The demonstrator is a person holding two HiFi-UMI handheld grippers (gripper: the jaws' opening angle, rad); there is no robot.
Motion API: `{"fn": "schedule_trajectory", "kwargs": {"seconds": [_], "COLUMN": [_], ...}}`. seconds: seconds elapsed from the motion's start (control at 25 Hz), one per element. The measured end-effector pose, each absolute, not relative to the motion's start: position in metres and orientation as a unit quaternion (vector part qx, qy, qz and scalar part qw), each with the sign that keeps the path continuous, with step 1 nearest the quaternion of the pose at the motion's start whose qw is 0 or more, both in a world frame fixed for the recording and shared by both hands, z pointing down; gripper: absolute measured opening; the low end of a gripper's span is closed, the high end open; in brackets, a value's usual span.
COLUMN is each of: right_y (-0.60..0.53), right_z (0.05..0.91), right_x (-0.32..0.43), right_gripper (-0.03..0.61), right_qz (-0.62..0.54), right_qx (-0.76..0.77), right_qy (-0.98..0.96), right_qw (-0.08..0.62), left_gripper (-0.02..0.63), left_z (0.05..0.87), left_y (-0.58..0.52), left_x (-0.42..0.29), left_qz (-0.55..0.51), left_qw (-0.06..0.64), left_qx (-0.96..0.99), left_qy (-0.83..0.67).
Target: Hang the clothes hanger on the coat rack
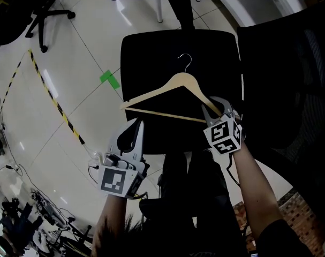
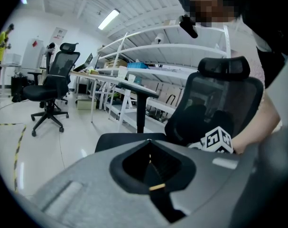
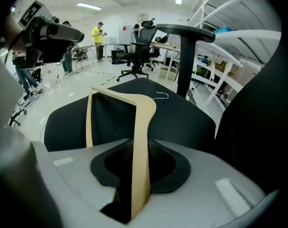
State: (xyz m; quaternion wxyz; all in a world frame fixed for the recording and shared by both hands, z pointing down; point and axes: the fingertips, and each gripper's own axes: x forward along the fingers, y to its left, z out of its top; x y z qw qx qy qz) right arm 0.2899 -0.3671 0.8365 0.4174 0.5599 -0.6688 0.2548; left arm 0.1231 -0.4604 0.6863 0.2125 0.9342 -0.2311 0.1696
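Observation:
A wooden clothes hanger [image 1: 175, 83] with a metal hook [image 1: 186, 61] hangs just above the black office chair seat [image 1: 151, 58]. My right gripper [image 1: 213, 107] is shut on the hanger's right arm, and in the right gripper view the pale wood [image 3: 143, 127] runs up between the jaws. My left gripper [image 1: 136, 125] hovers at the seat's front left edge, a little clear of the hanger's left tip. Its jaws meet at the tips [image 2: 149, 141] with nothing between them. No coat rack shows in any view.
A second dark chair [image 1: 291, 90] stands close on the right. The chair's backrest [image 2: 219, 99] rises behind the seat. The floor carries yellow-black tape [image 1: 55, 101] and a green marker [image 1: 110, 79]. Other office chairs [image 2: 51, 87], desks and white shelving [image 2: 172, 56] stand further off.

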Motion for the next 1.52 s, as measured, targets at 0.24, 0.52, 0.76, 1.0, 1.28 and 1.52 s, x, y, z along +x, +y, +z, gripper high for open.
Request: {"fn": "schedule_trajectory", "kwargs": {"seconds": [0.24,0.52,0.76,1.0,1.28,1.52], "right_y": [-0.384,-0.404,-0.41,-0.397,-0.363,-0.323], "right_z": [0.788,0.698,0.608,0.528,0.453,0.411], "right_x": [0.296,0.291,0.283,0.266,0.233,0.225], "right_gripper": [0.097,0.097,0.097,0.097,0.097,0.097], "right_qz": [0.229,0.176,0.128,0.08,-0.011,-0.034], "right_qx": [0.599,0.623,0.624,0.614,0.584,0.567], "right_qy": [-0.672,-0.691,-0.714,-0.742,-0.779,-0.805], "right_qw": [0.372,0.322,0.291,0.257,0.227,0.174], "left_gripper": [0.005,0.005,0.005,0.005,0.005,0.005], "left_z": [0.664,0.6,0.528,0.461,0.392,0.36], "left_y": [-0.471,-0.487,-0.476,-0.459,-0.402,-0.329], "left_x": [0.113,0.092,0.076,0.054,0.022,0.026], "left_qz": [0.152,0.113,0.08,0.052,0.035,0.022], "left_qw": [0.197,0.163,0.119,0.078,0.021,0.019], "left_qx": [0.935,0.933,0.938,0.932,0.908,0.888], "left_qy": [-0.254,-0.3,-0.314,-0.35,-0.417,-0.459]}}
